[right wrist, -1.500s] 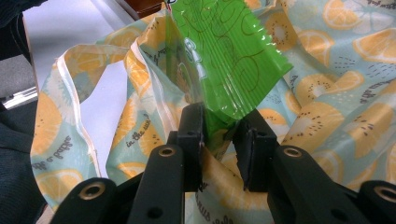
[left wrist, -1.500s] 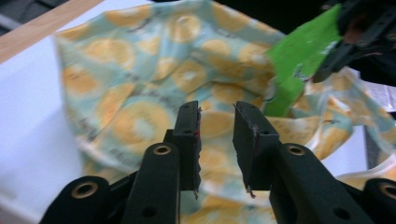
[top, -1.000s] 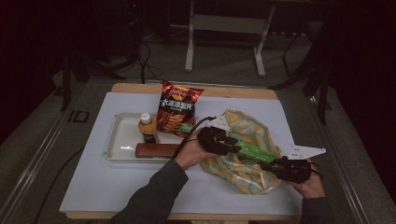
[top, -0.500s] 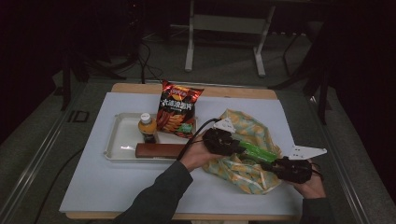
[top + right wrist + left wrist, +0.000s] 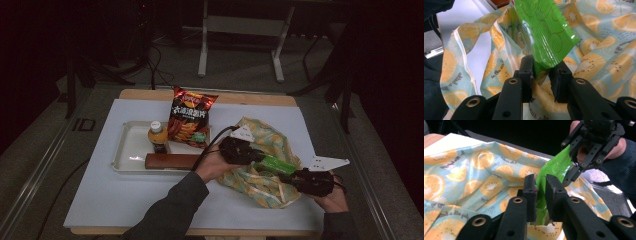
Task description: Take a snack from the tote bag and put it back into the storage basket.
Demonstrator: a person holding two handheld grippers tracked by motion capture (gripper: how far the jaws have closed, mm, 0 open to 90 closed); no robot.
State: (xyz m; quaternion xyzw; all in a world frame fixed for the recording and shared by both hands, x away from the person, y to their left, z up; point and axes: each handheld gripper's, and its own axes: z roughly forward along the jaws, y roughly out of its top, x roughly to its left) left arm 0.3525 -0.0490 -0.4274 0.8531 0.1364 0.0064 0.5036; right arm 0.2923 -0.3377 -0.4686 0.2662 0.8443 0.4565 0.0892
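A green snack packet (image 5: 275, 164) hangs in the air between my two grippers, over a bag printed with orange and kiwi slices (image 5: 260, 137). My left gripper (image 5: 257, 157) has just been closing its jaws. In the left gripper view they (image 5: 540, 183) pinch one end of the packet (image 5: 556, 166), while the right gripper (image 5: 571, 162) clamps the far end. The right gripper view has its own jaws (image 5: 541, 68) shut on the packet (image 5: 541, 30) just above the bag's open mouth (image 5: 499, 37).
A white tray (image 5: 125, 150) lies left of the bag, with a small bottle (image 5: 157, 136), a red chip bag (image 5: 191, 117) and a brown bar (image 5: 170, 161) in it. White mat (image 5: 125, 200) covers the tabletop; dark floor and stand legs lie beyond.
The left gripper has slid slightly right along the green packet and its jaws have narrowed onto it. The right gripper has stayed put, still gripping the other end.
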